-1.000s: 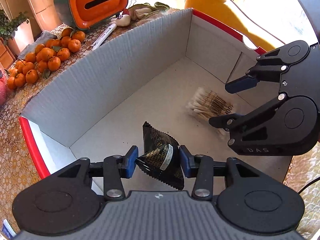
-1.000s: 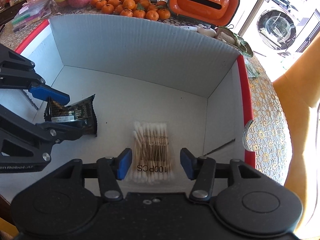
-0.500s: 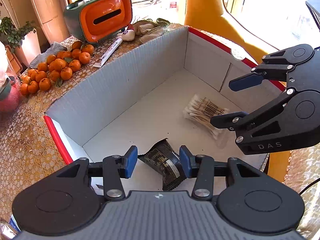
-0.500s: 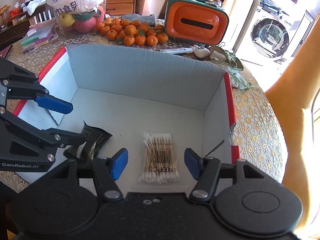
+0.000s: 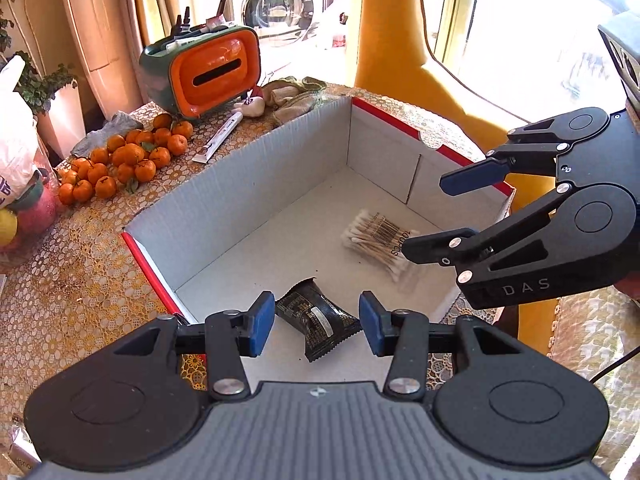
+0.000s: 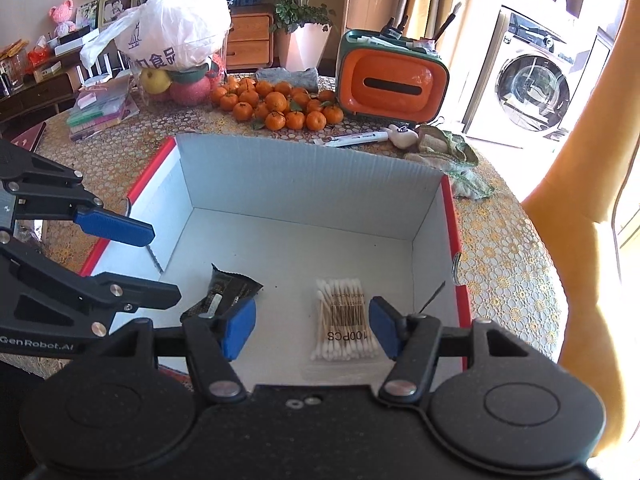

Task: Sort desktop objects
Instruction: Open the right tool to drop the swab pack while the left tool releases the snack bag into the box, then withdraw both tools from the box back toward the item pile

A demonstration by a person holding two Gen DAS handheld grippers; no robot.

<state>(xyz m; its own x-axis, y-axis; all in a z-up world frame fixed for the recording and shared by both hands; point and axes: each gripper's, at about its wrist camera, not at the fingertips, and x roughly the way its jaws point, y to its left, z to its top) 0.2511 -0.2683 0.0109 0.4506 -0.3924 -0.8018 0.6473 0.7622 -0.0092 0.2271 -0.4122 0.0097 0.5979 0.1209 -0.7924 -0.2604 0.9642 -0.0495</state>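
Both pairs of tongs have pulled back and up out of the box within the last second, and both now hang open and empty. Directly below the left tongs (image 5: 316,322), between their spread blue pads but no longer touched by them, the black snack packet (image 5: 318,318) lies flat on the box floor; a second ago it stood pinched between those pads, so it has been let go. Under the right tongs (image 6: 312,326), the bag of cotton swabs (image 6: 344,320) lies on the floor as it did before, clear of either pad.

So two items look delivered into the box (image 6: 304,178), near the front wall, well apart from each other. By my reading, this drop-off is finished and the next item has to come from the desk (image 6: 500,240).

Beyond the far wall of the box, past both tongs, a pen (image 6: 352,139), a crumpled cloth (image 6: 448,152), a heap of oranges (image 6: 276,104) and an orange tissue holder (image 6: 390,80) remain outside.
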